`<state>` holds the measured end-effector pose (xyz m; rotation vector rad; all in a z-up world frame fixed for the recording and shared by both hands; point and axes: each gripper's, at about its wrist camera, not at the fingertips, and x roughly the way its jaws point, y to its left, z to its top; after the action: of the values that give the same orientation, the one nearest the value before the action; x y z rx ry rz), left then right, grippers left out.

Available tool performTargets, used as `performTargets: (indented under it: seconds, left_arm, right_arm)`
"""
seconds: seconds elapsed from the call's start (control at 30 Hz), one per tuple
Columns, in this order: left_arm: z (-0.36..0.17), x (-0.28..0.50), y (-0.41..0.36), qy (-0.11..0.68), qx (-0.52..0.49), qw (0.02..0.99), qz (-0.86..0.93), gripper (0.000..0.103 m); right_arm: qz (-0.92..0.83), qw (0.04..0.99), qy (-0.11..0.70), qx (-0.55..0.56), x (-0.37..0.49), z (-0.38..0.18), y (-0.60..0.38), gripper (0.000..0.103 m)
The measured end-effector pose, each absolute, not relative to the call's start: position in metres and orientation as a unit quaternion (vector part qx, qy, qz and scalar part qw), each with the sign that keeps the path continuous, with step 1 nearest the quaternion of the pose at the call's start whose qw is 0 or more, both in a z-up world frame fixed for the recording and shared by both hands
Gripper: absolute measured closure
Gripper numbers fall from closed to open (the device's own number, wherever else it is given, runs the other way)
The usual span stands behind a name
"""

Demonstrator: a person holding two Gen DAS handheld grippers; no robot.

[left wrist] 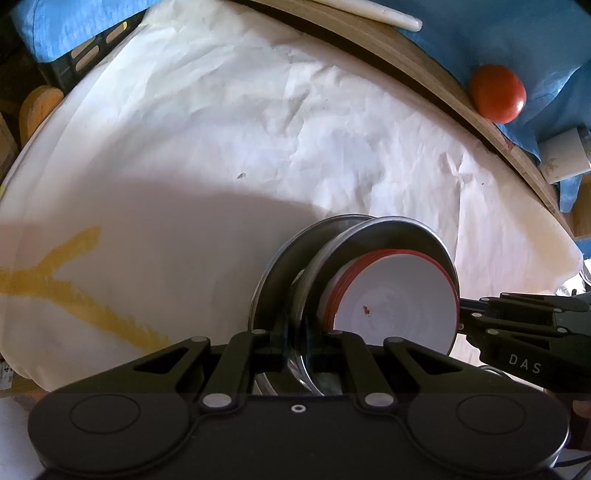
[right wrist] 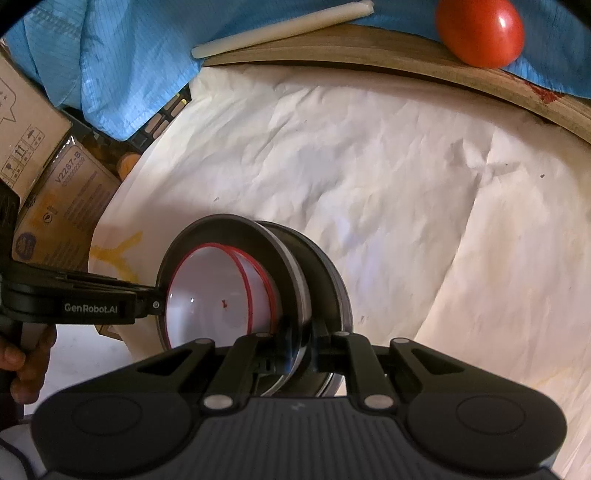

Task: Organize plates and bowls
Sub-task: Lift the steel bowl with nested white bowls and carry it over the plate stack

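Note:
Two stacked steel plates [left wrist: 284, 254] [right wrist: 325, 266] hold nested white bowls with red rims [left wrist: 399, 299] [right wrist: 218, 295]. In the left wrist view my left gripper [left wrist: 295, 341] is shut on the near rim of the steel plates. My right gripper [left wrist: 463, 317] meets the stack's edge from the right. In the right wrist view my right gripper [right wrist: 295, 349] is shut on the plates' rim, and the left gripper [right wrist: 157, 304] clamps the opposite edge. The stack hangs tilted over the white paper sheet [left wrist: 258, 140] [right wrist: 369, 155]. A small red speck marks the top bowl.
A red ball-like object [left wrist: 498, 93] [right wrist: 480, 31] rests on blue cloth [right wrist: 110, 55] beyond a curved wooden edge [left wrist: 424, 74] [right wrist: 406, 62]. A white stick [right wrist: 280, 27] lies nearby. Cardboard boxes [right wrist: 62, 192] stand on the left. A yellow stain [left wrist: 74, 288] marks the paper. A hand [right wrist: 22, 369] grips the left tool.

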<state>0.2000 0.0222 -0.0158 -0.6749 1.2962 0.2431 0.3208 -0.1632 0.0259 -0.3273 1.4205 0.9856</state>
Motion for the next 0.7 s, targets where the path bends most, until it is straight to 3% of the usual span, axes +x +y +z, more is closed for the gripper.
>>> performTargets:
  seconds: [0.7]
  left_arm:
    - [-0.0185,0.1995,0.0221,0.598,-0.311,0.730,0.117,0.096]
  right_arm:
    - [0.432,0.624,0.637,-0.135,0.3225,0.0222,-0.1640,0.089]
